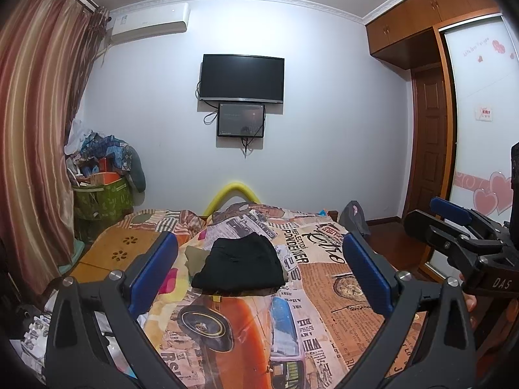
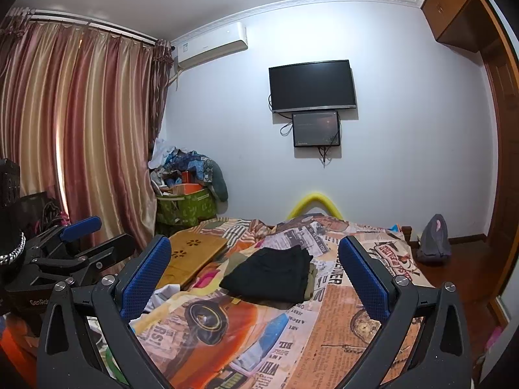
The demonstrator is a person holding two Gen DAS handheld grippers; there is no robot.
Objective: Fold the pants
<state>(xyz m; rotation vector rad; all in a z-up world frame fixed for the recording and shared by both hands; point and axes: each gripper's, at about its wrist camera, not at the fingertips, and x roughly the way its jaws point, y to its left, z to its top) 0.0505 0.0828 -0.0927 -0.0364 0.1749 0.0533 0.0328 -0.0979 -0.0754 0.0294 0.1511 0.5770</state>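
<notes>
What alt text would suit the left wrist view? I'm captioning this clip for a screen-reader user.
Folded black pants lie on a bed covered with a newspaper-and-car print bedspread, framed by the open blue-padded left gripper. The right gripper hangs open at the right edge; a dark wall TV is mounted behind.

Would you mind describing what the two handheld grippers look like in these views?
Both the left gripper and the right gripper have matte black plastic frames with silver pivot bolts and two fingers faced with textured blue pads. The right one's body carries white "DAS" lettering, the left one's "GenRob". No cables or sleeves are clearly visible.
</notes>
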